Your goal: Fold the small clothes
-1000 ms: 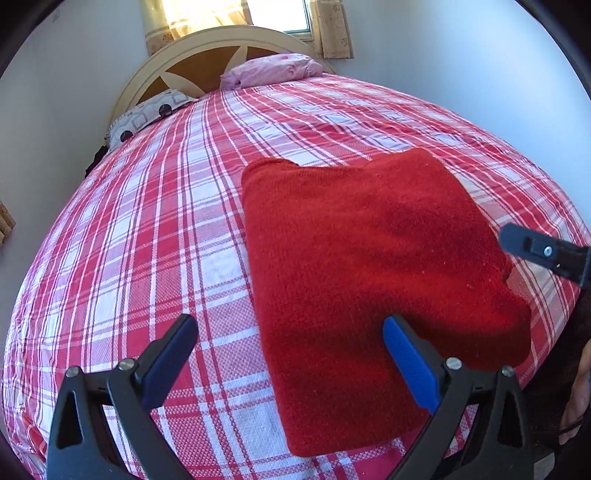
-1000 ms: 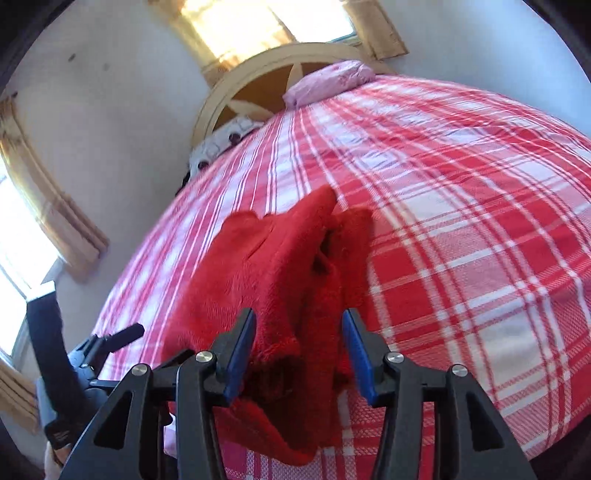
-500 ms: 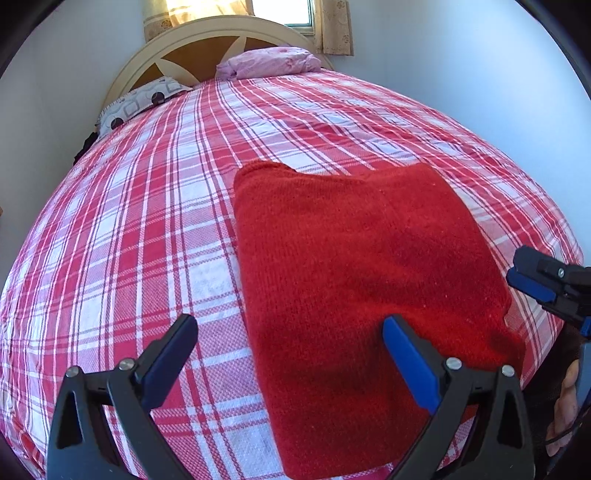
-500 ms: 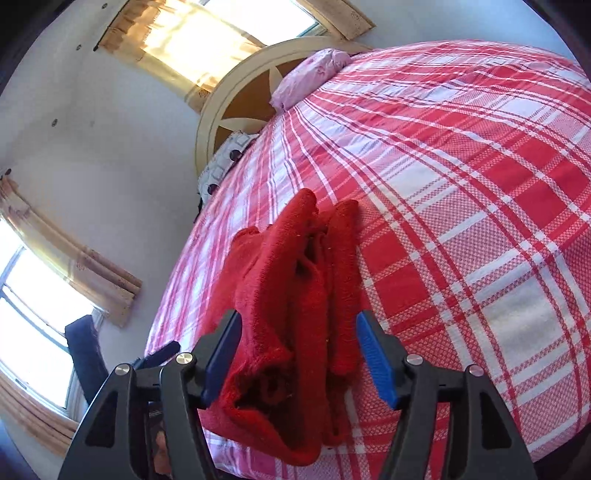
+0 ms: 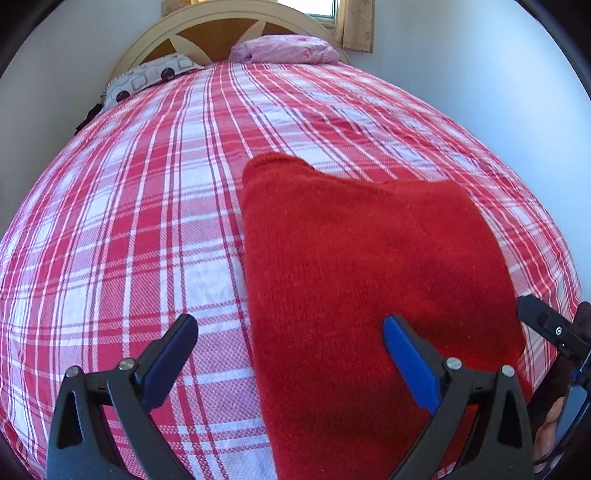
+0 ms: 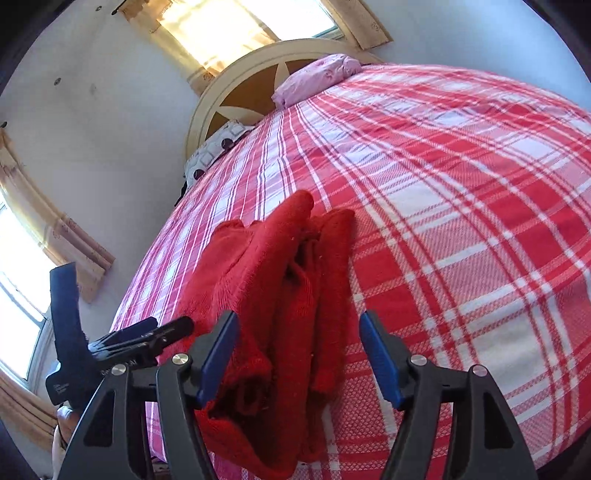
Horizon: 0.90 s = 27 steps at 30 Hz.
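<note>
The folded knit garment (image 5: 369, 280) is plain deep red; the bedspread (image 5: 147, 229) under it is checked red, pink and white. One pillow (image 5: 288, 50) is pale pink; the other pillow (image 5: 147, 75) is white with dark dots; the headboard (image 5: 221, 22) is cream and brown.

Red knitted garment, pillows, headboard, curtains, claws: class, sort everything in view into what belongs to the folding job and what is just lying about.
Belongs to the job:
- red knitted garment, folded on the bedspread
- left claw, open
- right claw, jaws just opened, garment edge between them unpressed

Just lying about:
- pink pillow
- patterned pillow
- headboard
- curtains
</note>
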{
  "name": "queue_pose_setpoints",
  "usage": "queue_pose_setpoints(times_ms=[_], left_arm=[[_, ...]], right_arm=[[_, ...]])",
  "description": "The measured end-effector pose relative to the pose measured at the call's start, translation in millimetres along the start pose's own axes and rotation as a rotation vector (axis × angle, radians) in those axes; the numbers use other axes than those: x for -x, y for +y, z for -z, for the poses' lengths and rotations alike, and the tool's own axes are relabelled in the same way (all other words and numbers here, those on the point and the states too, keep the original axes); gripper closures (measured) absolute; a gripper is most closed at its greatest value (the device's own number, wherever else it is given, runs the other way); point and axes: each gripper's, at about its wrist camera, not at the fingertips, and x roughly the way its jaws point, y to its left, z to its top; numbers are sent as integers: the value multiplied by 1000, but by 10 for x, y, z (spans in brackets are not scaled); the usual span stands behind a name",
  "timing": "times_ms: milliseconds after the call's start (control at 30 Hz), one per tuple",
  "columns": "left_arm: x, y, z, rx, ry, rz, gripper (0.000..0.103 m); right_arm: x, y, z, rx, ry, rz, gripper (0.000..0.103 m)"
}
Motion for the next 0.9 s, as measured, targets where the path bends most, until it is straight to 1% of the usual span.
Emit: queue_pose_setpoints(times_ms=[167,300,400,467,533,600,667,733,800,833,900], left_arm=[[-17,-8,34,13,2,9,0],[7,19,-63,-5,-8,17,0],[24,99,-172,44,-36,32,0],[-66,119,-208,64,-14,43,0],[-221,130,-217,86,36,37,0],[-356,170,-175,144,68,76,0],[-403,249,-128,220,81,127,0],[-462,362,-99,295,125,202,0],[-475,429,-103,327,138,247,0],[-480,436,-110,325,142,256,0],[-485,400,-121,303,142,248,0]], right_arm=[[-20,-69,39,-64,4,-38,34],[-37,-69,-32,-70,12,-30,34],[-52,-70,-159,-73,-14,-24,34],[-187,-102,-234,-104,15,-13,34],[-345,-145,-228,-159,52,-33,34],[-481,-159,-173,-199,84,-64,34],[-469,-148,-108,-216,44,-71,32],[-465,-123,-90,-201,48,-89,32],[-447,-160,-109,-205,64,-132,32],[-445,-236,-119,-239,70,-171,32],[-453,-367,-124,-313,73,-225,32]])
